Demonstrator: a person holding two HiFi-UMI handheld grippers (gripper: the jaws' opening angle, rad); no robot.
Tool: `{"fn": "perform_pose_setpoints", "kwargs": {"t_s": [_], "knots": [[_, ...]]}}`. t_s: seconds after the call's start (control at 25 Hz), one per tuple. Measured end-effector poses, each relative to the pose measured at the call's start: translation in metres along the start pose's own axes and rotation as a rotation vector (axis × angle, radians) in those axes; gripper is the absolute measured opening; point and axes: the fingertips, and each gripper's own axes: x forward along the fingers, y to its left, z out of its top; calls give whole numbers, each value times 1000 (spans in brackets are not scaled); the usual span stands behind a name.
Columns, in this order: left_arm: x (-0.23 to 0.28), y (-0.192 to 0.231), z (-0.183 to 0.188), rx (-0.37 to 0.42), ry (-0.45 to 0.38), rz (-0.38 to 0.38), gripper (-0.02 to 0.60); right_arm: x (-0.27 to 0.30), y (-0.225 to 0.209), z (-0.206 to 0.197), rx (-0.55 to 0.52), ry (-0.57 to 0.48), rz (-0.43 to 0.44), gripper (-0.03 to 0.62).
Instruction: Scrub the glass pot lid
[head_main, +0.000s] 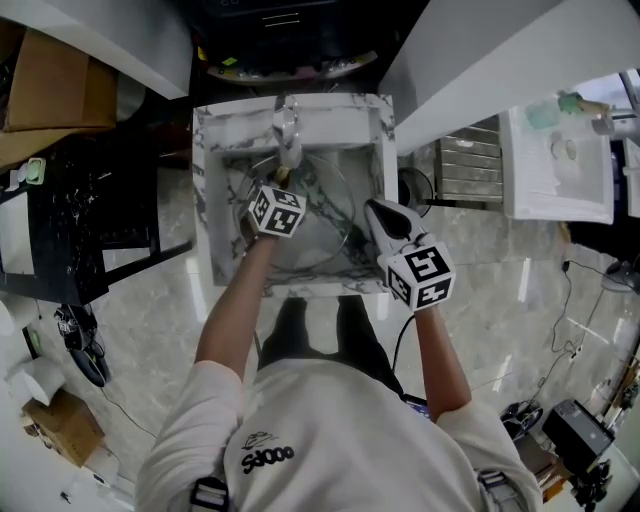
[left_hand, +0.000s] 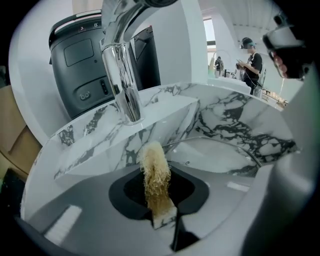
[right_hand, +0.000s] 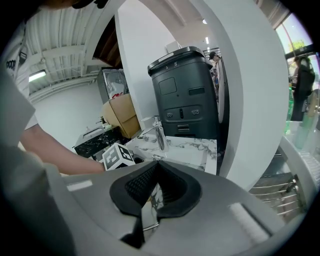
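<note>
The glass pot lid (head_main: 322, 232) lies tilted in the marble sink (head_main: 210, 190), its metal rim (left_hand: 220, 145) curving along the basin wall. My left gripper (head_main: 281, 186) is shut on a tan fibrous scrubber (left_hand: 155, 175) that stands up between the jaws, just under the faucet (left_hand: 122, 75) and beside the lid. My right gripper (head_main: 374, 212) reaches in from the sink's right side. It is shut on the lid's thin edge (right_hand: 146, 210), which shows as a glassy strip pinched between the black pads (right_hand: 175, 187).
A black appliance (right_hand: 187, 92) stands behind the sink. A ribbed metal rack (head_main: 470, 168) sits to the sink's right, and a white unit (head_main: 555, 165) beyond it. Cardboard boxes (head_main: 50, 85) and a black marble counter (head_main: 60, 220) are at left. Cables lie on the floor.
</note>
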Motion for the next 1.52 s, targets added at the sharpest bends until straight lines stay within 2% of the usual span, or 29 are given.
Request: {"fn": "perform_pose_setpoints", "kwargs": {"t_s": [0.16, 0.28, 0.64, 1.28, 1.52], "knots": [[7, -15, 10, -11, -9, -37, 63, -5, -5, -2, 7, -1, -10, 3], [11, -30, 17, 8, -6, -79, 63, -8, -9, -1, 11, -5, -19, 3], [13, -83, 19, 101, 7, -226, 63, -18, -16, -5, 30, -14, -34, 3], [-7, -145, 6, 262, 51, -450, 63, -30, -8, -6, 48, -37, -44, 3], [-23, -171, -9, 365, 85, -587, 63, -34, -3, -10, 52, -38, -59, 3]]}}
